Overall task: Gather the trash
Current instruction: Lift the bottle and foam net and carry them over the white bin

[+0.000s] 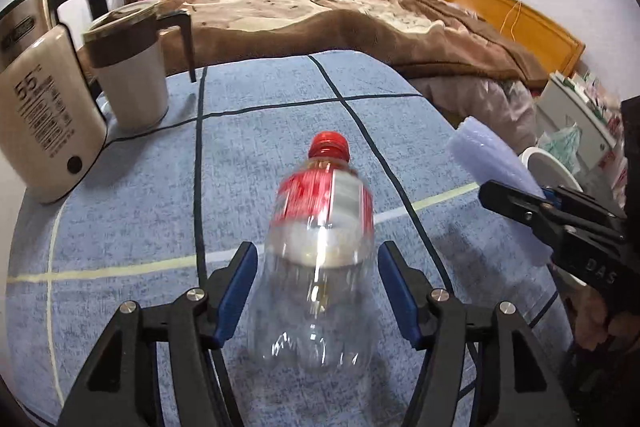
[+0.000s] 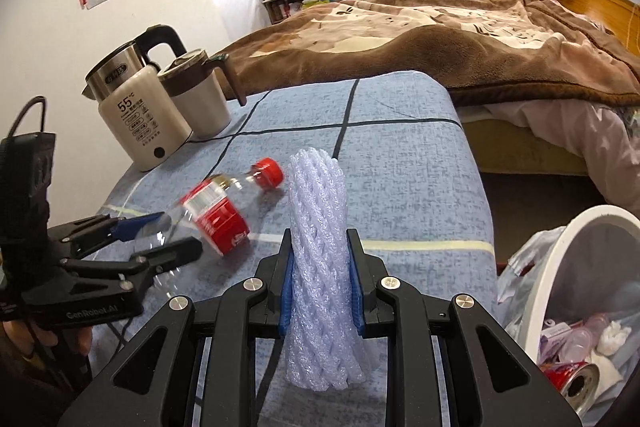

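My right gripper (image 2: 319,277) is clamped on the foam net sleeve (image 2: 318,267), holding it upright beside the white trash bin (image 2: 560,267) — my left gripper (image 1: 316,291) is spread wide around the clear plastic bottle (image 1: 320,251), which lies on the blue tablecloth (image 1: 140,207), red cap toward the kettle (image 1: 44,119)

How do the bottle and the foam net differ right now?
The bottle is clear, rigid plastic with a red cap; the foam net is pale, soft mesh. The left hand-held gripper straddles the bottle with gaps showing; the right hand-held gripper clamps the net. Both are trash.
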A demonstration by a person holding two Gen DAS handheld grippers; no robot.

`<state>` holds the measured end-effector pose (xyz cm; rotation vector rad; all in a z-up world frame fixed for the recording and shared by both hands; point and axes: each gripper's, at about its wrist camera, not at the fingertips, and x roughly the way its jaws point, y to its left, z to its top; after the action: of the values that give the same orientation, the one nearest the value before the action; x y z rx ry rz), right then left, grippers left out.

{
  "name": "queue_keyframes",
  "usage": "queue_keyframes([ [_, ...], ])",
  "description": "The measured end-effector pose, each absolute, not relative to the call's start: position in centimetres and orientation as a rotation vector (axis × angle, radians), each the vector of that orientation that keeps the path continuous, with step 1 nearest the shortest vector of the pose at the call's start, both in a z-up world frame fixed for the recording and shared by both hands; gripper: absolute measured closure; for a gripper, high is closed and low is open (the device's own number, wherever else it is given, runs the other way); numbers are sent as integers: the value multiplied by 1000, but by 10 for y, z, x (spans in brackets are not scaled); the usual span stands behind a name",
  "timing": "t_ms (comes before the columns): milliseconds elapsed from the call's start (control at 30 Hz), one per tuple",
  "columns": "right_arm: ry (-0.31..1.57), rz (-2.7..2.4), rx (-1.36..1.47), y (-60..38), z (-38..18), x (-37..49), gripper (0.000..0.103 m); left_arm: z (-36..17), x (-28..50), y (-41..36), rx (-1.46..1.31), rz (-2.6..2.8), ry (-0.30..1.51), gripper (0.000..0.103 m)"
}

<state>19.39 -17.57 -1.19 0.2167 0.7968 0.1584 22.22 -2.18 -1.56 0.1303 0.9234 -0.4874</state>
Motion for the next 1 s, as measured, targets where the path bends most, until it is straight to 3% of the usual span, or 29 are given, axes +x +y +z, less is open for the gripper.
queue_keyframes([
  [200,789,151,235,-181,-10,192,79,-27,234,-43,192,-473,1004,35],
  [1000,705,55,294,-239,10,141,79,12,183,-92,181,-551,841,39],
])
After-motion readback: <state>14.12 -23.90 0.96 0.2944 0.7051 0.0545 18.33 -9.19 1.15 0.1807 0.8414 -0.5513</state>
